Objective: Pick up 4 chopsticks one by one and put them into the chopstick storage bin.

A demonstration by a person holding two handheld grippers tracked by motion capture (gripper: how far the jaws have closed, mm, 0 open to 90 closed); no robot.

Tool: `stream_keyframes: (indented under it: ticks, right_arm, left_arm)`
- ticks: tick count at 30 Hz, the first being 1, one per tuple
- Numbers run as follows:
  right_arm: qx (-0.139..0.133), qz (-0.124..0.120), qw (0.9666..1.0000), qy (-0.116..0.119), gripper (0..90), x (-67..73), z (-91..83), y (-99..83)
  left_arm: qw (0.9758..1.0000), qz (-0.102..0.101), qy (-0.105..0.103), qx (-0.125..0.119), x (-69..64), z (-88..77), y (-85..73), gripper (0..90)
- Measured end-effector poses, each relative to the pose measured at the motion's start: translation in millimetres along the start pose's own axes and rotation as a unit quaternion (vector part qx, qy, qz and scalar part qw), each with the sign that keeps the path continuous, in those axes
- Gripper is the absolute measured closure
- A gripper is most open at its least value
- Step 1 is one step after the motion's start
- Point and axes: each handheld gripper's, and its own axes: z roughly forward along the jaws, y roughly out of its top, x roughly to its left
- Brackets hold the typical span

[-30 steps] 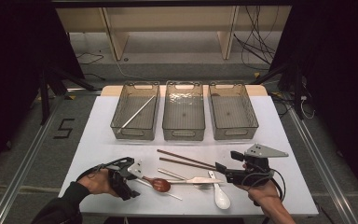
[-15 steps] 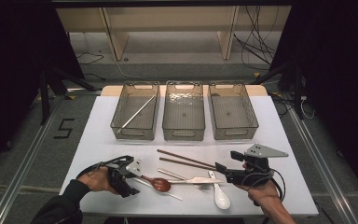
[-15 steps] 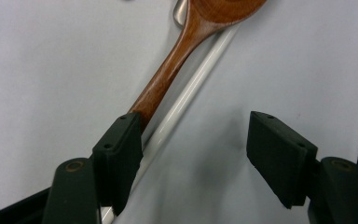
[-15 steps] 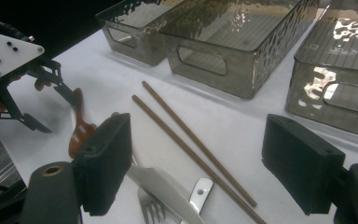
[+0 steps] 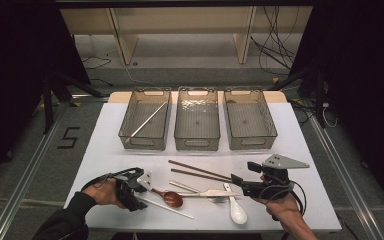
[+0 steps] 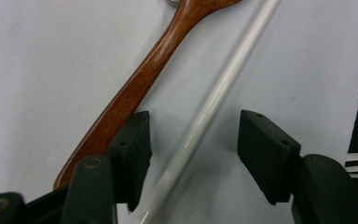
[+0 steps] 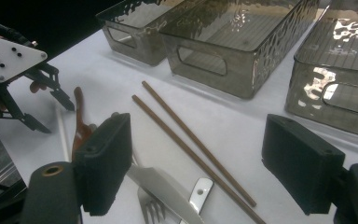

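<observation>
White chopstick (image 6: 214, 100) between my left gripper's (image 6: 193, 154) jaws, near the desk's front-left corner.
My jaws stand half open and have just been closing; the pads flank the chopstick without pressing it. I judge the risk thus: the wooden spoon's (image 6: 135, 91) handle lies just beside one pad, so closing may nudge it or pinch both. My right gripper (image 7: 200, 163) hangs wide open, holding nothing, over the fork (image 7: 151, 207).

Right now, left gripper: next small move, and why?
Probably keep closing on the white chopstick. The left gripper has just been closing, and the stick lies between its pads, not yet pinched. The wooden spoon handle lies just outside one pad, so go gently to avoid nudging it.
</observation>
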Motion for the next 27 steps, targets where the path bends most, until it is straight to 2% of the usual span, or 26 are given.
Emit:
stream_keyframes:
  ticks: [4, 12, 16, 23, 26, 27]
  right_arm:
    - [0.001, -0.001, 1.0000, 0.001, 25.3, 0.2, 0.2, 0.0]
    - [0.004, 0.000, 1.0000, 0.001, 25.4, 0.4, 0.5, -0.1]
    - [0.006, -0.002, 1.0000, 0.002, 25.4, 0.6, 0.9, -0.1]
    - [0.007, 0.001, 1.0000, 0.005, 25.4, 0.3, 0.9, 0.0]
    - [0.008, 0.000, 1.0000, 0.006, 25.4, 0.4, 0.9, -0.1]
    - [0.007, 0.003, 0.9999, 0.008, 25.4, 0.2, 0.8, -0.1]
  left_arm:
    - [0.9997, 0.011, 0.000, 0.022, -2.1, -1.3, 3.7, 52.2]
    - [0.9988, 0.038, -0.007, 0.032, -6.9, -2.0, 6.3, 64.3]
    - [0.9987, 0.041, -0.013, 0.028, -8.4, -2.0, 5.6, 69.3]
    - [0.9959, 0.073, -0.019, 0.049, -13.2, -2.5, 7.8, 76.4]
    - [0.9956, 0.077, -0.023, 0.049, -15.6, -1.8, 8.3, 80.5]
    - [0.9948, 0.084, -0.024, 0.052, -15.5, -2.3, 8.4, 80.8]
